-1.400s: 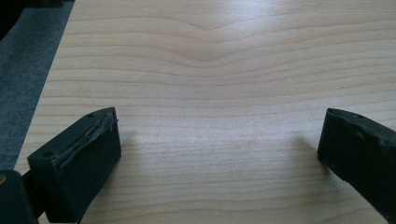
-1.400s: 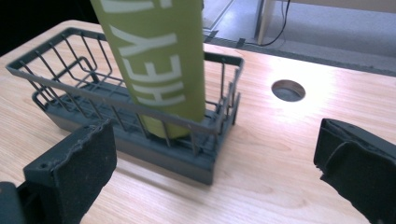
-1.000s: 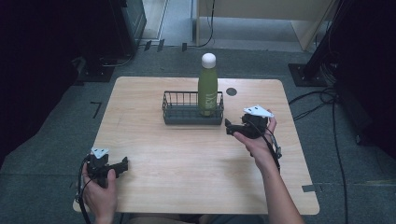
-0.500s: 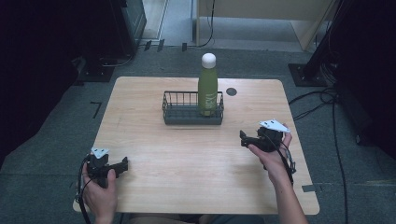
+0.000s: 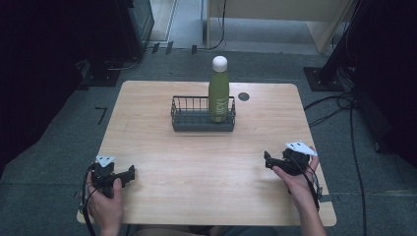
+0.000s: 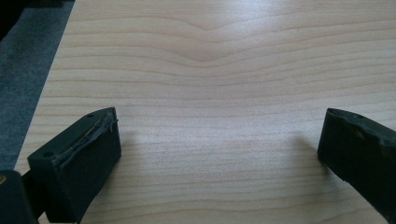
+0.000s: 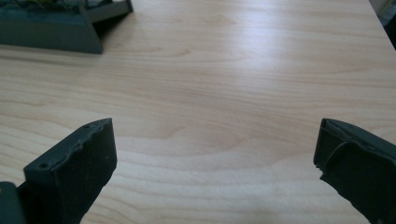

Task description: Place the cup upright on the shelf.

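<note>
Bottle (image 5: 219,89): upright in the right end of the basket (image 5: 193,119), at the table's far middle.
Right gripper (image 5: 269,162): released, empty, nearer the basket.
Left gripper (image 5: 129,173): jaws apart, empty, farther.

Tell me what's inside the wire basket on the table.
A green bottle with a white cap stands upright at the right end of the wire basket. The remaining space looks empty, though the solid lower wall hides the basket floor.
</note>
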The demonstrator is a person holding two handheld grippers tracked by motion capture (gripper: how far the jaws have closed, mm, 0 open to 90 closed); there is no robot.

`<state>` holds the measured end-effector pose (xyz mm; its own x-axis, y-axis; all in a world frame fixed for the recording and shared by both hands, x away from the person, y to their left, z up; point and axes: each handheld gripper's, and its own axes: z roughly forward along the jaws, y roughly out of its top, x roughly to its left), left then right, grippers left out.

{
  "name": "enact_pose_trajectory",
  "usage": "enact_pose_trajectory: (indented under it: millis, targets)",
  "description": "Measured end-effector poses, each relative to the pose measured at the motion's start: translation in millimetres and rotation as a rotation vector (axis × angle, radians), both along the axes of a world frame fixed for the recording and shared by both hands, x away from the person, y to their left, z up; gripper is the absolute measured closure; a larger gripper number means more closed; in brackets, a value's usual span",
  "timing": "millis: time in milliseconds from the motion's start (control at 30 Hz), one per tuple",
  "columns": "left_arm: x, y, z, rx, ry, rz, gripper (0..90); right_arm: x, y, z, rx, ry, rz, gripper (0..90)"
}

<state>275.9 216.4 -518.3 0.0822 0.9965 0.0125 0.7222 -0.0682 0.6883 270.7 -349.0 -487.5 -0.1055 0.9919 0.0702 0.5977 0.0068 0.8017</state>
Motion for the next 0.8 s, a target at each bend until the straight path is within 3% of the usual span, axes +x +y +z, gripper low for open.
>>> enact_pose_trajectory:
  millis: [800]
  targets:
    - [0.0,0.0,0.0,0.0,0.0,0.0,0.0,-41.9,-42.6,-33.4,-0.043,0.066,-0.105,0.0]
